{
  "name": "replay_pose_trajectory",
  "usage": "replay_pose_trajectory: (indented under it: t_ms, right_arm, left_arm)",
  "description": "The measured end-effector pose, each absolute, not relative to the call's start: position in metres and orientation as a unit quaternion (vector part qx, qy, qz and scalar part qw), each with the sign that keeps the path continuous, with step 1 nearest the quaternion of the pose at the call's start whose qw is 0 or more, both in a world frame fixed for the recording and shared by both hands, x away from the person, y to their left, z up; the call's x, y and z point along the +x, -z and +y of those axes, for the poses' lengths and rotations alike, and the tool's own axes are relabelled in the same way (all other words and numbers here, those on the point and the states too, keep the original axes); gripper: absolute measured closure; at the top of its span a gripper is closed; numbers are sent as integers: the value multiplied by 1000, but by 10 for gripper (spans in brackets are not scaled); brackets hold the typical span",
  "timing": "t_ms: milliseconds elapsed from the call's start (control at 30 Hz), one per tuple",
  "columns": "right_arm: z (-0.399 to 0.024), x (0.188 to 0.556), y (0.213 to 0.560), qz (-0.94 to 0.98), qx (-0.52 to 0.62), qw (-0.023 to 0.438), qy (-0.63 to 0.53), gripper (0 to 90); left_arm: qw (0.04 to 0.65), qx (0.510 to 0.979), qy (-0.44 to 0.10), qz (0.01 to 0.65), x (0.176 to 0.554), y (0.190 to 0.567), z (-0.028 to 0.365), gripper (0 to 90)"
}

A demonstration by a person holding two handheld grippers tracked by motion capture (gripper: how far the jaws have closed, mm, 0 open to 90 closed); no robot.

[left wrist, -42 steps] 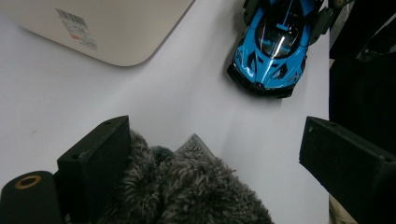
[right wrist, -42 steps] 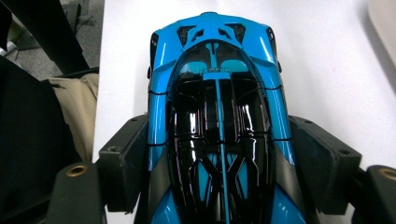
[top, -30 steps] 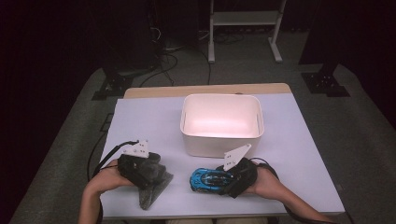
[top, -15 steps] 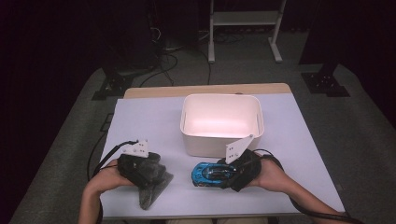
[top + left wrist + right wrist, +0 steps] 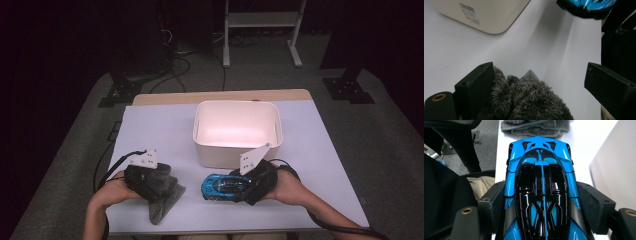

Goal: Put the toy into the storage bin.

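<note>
Since the earlier frame, the right gripper (image 5: 235, 186) has lifted the blue toy car (image 5: 222, 186) slightly and carried it a little toward the white bin (image 5: 237, 150); the left gripper (image 5: 159, 187) has kept its place on the grey cloth (image 5: 162, 207).

From the high view, the car sits at about 6 o'clock from the bin, near its front wall, with the cloth at 9 o'clock from the car, well apart. Both lie on the pale table (image 5: 160, 135).

Along the left gripper view, the jaws stand wide apart — one rests against the fuzzy cloth (image 5: 524, 100), the other is clear of it, so nothing is clamped. The bin's corner (image 5: 491, 17) lies at 11 o'clock and the car (image 5: 589, 7) at 1 o'clock.

Along the right gripper view, both jaws press the car's flanks (image 5: 541, 192) — a firm clamp, nose pointing to 12 o'clock, where the cloth (image 5: 535, 127) lies. The bin's wall (image 5: 616, 170) rises at 3 o'clock.
</note>
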State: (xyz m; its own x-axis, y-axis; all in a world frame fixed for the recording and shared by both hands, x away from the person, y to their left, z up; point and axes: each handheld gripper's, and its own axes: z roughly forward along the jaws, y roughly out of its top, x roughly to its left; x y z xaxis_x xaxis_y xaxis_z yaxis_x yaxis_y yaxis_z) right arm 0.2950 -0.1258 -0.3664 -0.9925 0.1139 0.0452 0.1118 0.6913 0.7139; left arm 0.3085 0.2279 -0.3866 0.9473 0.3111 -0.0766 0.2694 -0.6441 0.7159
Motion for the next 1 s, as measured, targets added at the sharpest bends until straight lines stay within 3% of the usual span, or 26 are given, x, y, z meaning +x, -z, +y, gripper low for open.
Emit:
replay_pose_trajectory:
  t_ms: [500,1000]
  right_arm:
    - [-132,296,310,912,48,14,-408,265]
    - [-137,322,266,906,47,24,-420,265]
  left_arm:
    - [394,904,-26,164,309,387,231,87]
    - [403,899,-25,169,310,388,235,87]
